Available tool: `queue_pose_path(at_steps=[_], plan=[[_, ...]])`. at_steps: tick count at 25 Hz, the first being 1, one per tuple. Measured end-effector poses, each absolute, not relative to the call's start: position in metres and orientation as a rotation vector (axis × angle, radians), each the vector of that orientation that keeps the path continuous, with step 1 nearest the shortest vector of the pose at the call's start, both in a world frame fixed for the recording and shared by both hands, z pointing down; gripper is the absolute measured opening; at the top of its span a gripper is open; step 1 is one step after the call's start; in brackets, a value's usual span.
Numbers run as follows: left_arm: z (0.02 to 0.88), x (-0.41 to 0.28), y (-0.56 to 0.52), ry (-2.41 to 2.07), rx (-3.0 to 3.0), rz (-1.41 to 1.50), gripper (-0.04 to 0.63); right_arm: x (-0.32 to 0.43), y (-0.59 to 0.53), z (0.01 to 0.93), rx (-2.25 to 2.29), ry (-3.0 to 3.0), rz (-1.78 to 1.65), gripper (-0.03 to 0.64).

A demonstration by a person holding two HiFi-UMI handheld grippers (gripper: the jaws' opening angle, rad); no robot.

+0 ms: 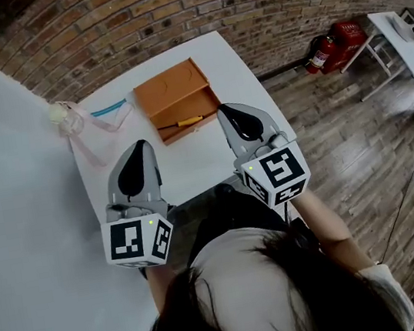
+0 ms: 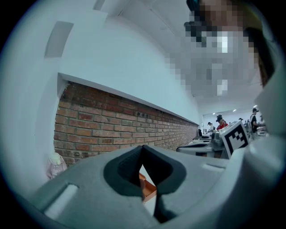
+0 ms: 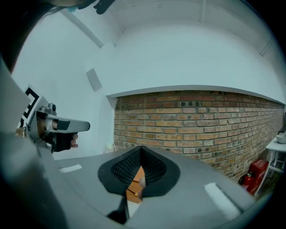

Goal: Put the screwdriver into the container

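Screwdriver [image 1: 179, 123] with a yellow handle lies inside the orange box [image 1: 171, 88] on the white table [image 1: 191, 165]. From above, we see our left gripper [image 1: 142, 146] near the box and our right gripper [image 1: 229, 110] just beside it. In the left gripper view, the jaws are closed on nothing. In the right gripper view, they are closed and empty too.
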State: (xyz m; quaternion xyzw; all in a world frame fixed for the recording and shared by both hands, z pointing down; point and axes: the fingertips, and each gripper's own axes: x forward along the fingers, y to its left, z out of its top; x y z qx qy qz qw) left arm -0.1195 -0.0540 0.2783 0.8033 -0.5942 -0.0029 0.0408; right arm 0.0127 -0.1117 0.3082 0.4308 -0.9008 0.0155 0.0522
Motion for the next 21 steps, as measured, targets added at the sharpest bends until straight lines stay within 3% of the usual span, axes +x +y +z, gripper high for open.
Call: queue_pose_path(at_steps=[21], plan=[[0.281, -0.118, -0.078, -1.768, 2.459, -0.007, 0.002, 0.009, -0.129, 0.312, 1.287, -2.728, 0.049, 0.006]])
